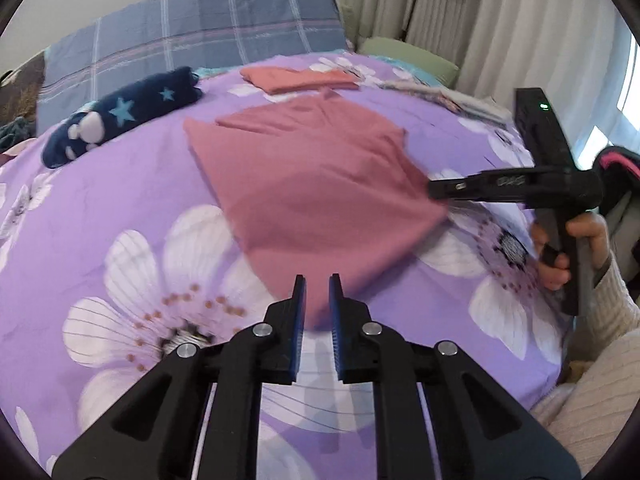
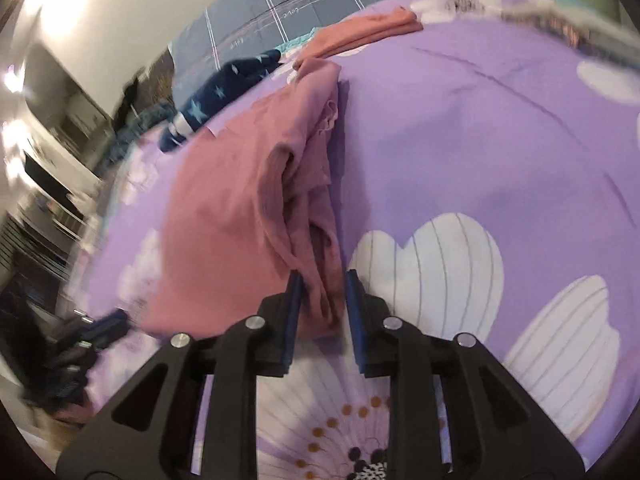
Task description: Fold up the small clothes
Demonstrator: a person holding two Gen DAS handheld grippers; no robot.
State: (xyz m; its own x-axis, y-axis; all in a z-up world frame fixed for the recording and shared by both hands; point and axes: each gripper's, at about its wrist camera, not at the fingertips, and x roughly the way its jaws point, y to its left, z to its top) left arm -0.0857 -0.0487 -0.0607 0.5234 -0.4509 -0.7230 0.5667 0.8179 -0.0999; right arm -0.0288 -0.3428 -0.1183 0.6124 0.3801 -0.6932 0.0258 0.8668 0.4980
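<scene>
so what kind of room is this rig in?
Most likely a bedroom: the pink garment lies on a bed under a purple floral duvet cover, with a blue plaid pillow at the far end and cream pleated curtains beside it.

I am working in a bedroom of a home. Below me spreads a bed (image 1: pixel 100 208) under a purple duvet cover printed with big white flowers. At its far edge lies a blue checked pillow (image 1: pixel 192 28), with a green cushion (image 1: pixel 408 56) at the far right corner. Pale curtains (image 1: pixel 460 12) hang in folds beyond that corner, with daylight showing at the right. Folded and loose small clothes lie on the cover. Past the bed's left edge I see blurred dark furniture (image 2: pixel 44 184) against a plain wall.
</scene>
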